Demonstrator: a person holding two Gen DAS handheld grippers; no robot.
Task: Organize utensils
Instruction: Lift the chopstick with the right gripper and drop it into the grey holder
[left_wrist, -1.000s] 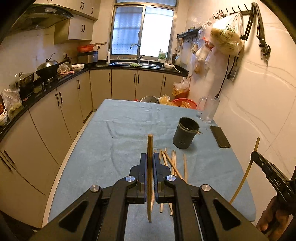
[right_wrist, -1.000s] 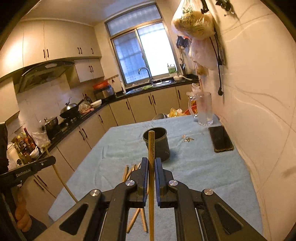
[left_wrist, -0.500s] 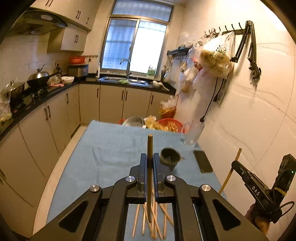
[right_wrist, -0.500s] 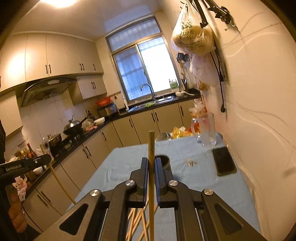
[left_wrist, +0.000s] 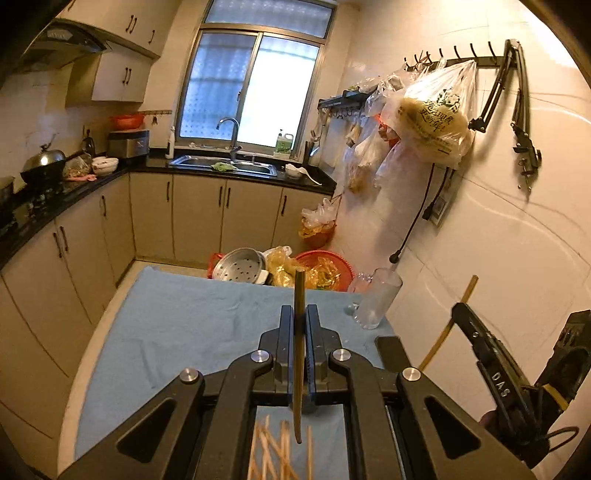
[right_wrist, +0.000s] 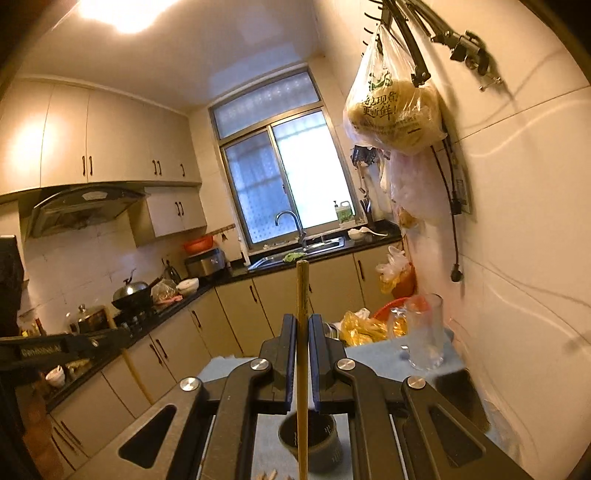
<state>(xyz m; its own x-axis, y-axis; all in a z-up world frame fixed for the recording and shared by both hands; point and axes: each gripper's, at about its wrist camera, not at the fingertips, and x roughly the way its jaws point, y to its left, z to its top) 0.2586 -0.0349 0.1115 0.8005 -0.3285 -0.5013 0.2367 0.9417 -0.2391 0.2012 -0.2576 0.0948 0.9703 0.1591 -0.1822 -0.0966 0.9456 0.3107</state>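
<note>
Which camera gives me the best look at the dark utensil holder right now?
Right wrist view: the utensil holder sits below the right claw, its rim and wall showing behind the clamped chopstick. Left wrist view shows none of it.

My left tool (left_wrist: 300, 328) is raised and level, its two fingers (left_wrist: 286, 332) pressed together from both sides on a chopstick (left_wrist: 298, 354) that stands upright between them. My right tool (right_wrist: 302, 343) is held high too, tipped slightly upward, fingers (right_wrist: 289, 347) clamped the same way on a second chopstick (right_wrist: 302, 332), also upright. From the left camera my right tool shows at the far right, its chopstick slanting; my hand (left_wrist: 491, 421) grips the handle beneath it.
</note>
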